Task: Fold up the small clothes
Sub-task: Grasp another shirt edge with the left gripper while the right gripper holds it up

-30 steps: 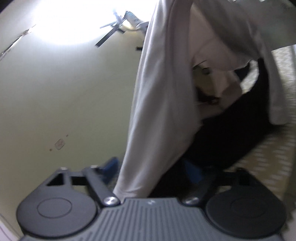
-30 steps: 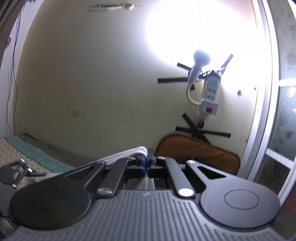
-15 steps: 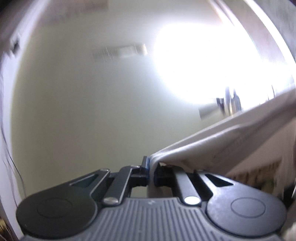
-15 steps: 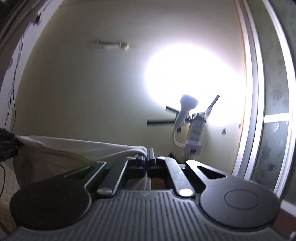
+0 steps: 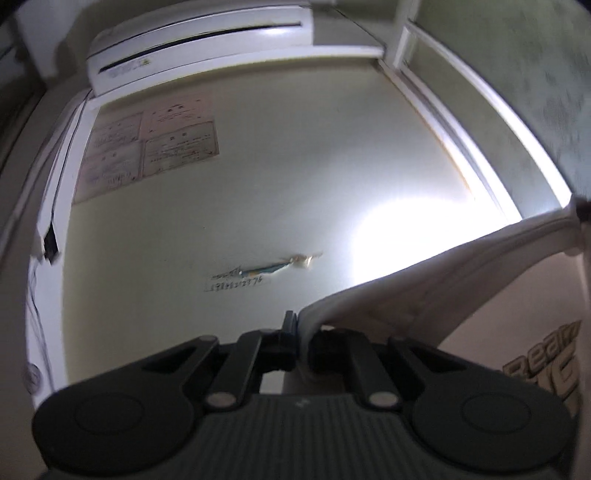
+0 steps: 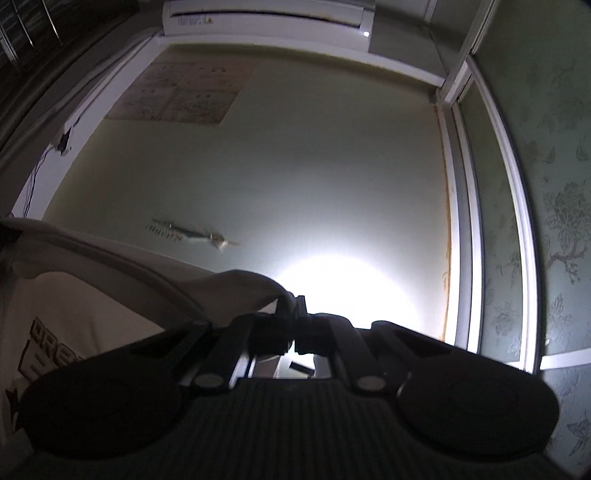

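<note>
A small white T-shirt (image 5: 424, 295) with brown printed lettering hangs stretched between my two grippers, held high in the air. My left gripper (image 5: 301, 332) is shut on one top edge of the shirt; the cloth runs off to the right. My right gripper (image 6: 293, 314) is shut on the other top edge of the shirt (image 6: 110, 280); the cloth runs off to the left. Both cameras are tilted up at the wall. The lower part of the shirt and the surface below are out of view.
A pale green wall (image 5: 258, 184) fills both views, with an air conditioner (image 6: 266, 14) at the top, paper notices (image 5: 147, 144), and a bright light patch (image 6: 332, 291). A frosted patterned glass door (image 6: 554, 221) with a white frame stands on the right.
Both grippers have risen and tilted upward with the shirt, from the lamp and power strip to the upper wall and air conditioner. The shirt now hangs spread between them.
</note>
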`<control>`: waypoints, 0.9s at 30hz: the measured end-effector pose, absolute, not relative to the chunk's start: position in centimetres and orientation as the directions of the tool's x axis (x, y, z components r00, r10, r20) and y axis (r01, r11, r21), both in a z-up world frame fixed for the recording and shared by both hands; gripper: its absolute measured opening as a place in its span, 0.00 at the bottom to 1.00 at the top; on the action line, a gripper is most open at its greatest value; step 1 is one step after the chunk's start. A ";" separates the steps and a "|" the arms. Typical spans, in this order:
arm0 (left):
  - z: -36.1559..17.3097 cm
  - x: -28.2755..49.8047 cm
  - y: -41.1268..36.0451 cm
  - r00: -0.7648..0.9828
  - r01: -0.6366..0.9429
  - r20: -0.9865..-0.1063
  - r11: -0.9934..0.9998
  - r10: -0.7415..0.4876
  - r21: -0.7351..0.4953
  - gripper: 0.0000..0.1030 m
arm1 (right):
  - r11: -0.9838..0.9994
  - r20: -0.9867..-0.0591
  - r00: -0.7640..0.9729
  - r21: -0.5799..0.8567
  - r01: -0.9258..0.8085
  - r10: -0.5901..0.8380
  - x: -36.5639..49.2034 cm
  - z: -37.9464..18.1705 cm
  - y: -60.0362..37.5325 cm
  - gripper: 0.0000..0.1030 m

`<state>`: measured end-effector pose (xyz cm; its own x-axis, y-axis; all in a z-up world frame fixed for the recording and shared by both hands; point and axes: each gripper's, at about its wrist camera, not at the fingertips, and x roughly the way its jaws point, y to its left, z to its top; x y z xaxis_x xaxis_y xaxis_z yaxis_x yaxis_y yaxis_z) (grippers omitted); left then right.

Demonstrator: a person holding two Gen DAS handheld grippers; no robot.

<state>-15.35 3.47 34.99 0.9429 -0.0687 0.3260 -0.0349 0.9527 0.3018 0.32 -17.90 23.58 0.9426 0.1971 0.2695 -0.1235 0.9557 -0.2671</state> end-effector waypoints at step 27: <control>38.3 -19.6 5.9 0.894 -0.097 0.447 0.962 -0.029 0.256 0.09 | 0.944 0.342 0.884 -0.195 -0.266 0.319 2.2 24.5 -19.5 0.05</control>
<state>-19.60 5.94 38.33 0.8942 -0.0286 0.4467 -0.0974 0.9616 0.2564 2.22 -19.50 24.47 0.8839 0.3194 0.3416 -0.2657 0.9441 -0.1952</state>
